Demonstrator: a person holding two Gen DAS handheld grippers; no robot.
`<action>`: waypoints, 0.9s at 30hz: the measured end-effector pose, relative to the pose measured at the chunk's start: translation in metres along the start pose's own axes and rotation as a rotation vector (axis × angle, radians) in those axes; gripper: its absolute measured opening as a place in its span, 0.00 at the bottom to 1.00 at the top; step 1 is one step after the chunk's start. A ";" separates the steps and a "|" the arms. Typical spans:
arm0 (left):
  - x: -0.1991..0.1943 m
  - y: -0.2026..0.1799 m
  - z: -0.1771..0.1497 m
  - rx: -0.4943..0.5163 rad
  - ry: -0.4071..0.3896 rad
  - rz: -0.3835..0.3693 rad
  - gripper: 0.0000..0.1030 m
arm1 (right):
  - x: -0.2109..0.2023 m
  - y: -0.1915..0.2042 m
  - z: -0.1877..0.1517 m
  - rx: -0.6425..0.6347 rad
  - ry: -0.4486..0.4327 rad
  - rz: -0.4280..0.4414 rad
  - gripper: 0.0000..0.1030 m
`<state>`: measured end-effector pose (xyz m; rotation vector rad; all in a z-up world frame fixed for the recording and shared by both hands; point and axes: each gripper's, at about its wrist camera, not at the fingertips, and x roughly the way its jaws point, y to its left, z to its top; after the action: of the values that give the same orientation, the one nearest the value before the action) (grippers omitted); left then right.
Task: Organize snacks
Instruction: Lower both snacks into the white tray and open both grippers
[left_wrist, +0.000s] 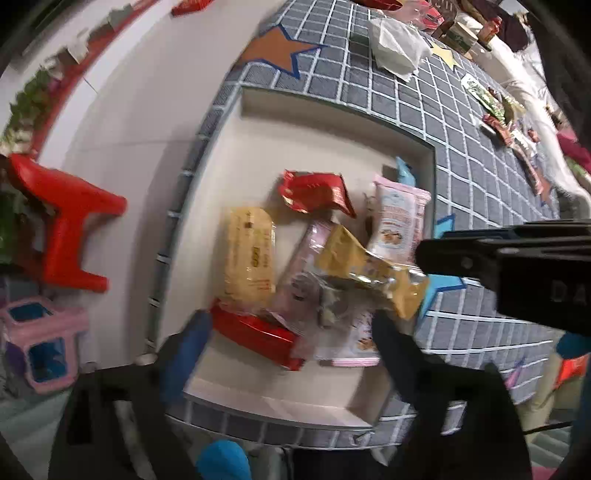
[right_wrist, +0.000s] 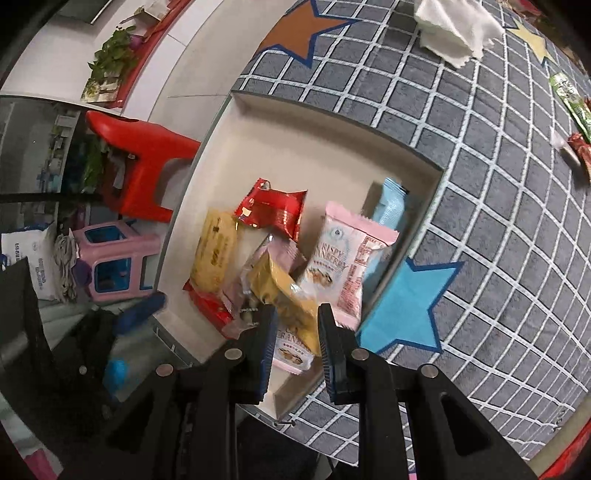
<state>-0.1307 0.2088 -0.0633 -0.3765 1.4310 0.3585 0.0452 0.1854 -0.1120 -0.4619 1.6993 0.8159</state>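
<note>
- Right tongs (right_wrist: 297, 334) pinch our crinkled yellow snack packet (right_wrist: 284, 295).
- Packet lies atop the pile in the beige tray (right_wrist: 332, 122).
- Left tongs (left_wrist: 291, 332) gape wide, nothing between.

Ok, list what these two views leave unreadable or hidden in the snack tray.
- Pink packet: left wrist view, motion blur; print unreadable.
- Light blue packet: right wrist view, mostly behind the pink-and-white packet.
- Lower red packet: right wrist view, under the yellow packet.
- Tray: near corner behind right gripper.

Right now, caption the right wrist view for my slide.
Right gripper shut on yellow snack packet over beige tray of snacks.
</note>
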 end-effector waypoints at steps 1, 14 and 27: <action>-0.002 0.000 0.000 0.003 -0.007 -0.001 1.00 | -0.002 0.000 -0.002 0.000 -0.003 -0.002 0.23; -0.019 -0.012 0.001 0.004 -0.002 -0.065 1.00 | -0.036 -0.001 -0.019 -0.003 -0.100 -0.088 1.00; -0.028 -0.010 -0.006 -0.006 -0.018 0.074 1.00 | -0.045 0.009 -0.026 -0.036 -0.095 -0.117 1.00</action>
<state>-0.1349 0.1968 -0.0354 -0.3253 1.4293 0.4253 0.0343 0.1685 -0.0635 -0.5344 1.5577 0.7722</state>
